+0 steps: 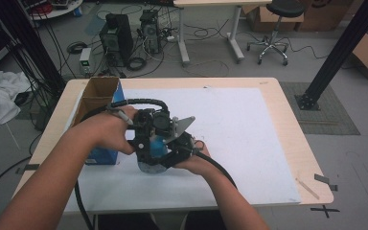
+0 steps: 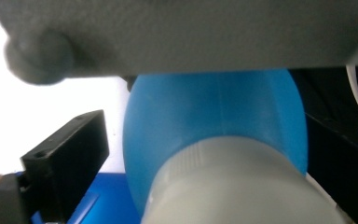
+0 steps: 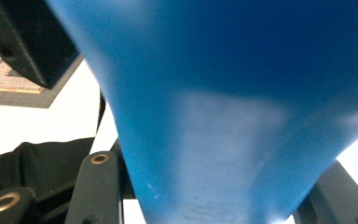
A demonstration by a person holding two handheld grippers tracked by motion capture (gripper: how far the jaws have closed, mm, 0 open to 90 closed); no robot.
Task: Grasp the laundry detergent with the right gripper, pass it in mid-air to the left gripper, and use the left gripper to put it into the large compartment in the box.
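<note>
— Where is the blue bottle (image 1: 154,152) we are working on?

— We see it low over the white mat (image 1: 230,139), near the person's edge of the table (image 1: 287,115), lying tilted between the two grippers. Its grey cap (image 2: 233,186) faces the camera in the left gripper view.

— Which claw has it?

— The right gripper (image 1: 170,160) is clamped on the bottle; in the right gripper view the blue body fills the space between the black jaws. The left gripper (image 1: 146,129) sits at the cap end with a black jaw standing clear to the side of the cap, so we read it as apart, not pressing.

— And around it?

— Just to the left stands an open cardboard box (image 1: 98,98) with a blue side, touching the mat's edge
</note>
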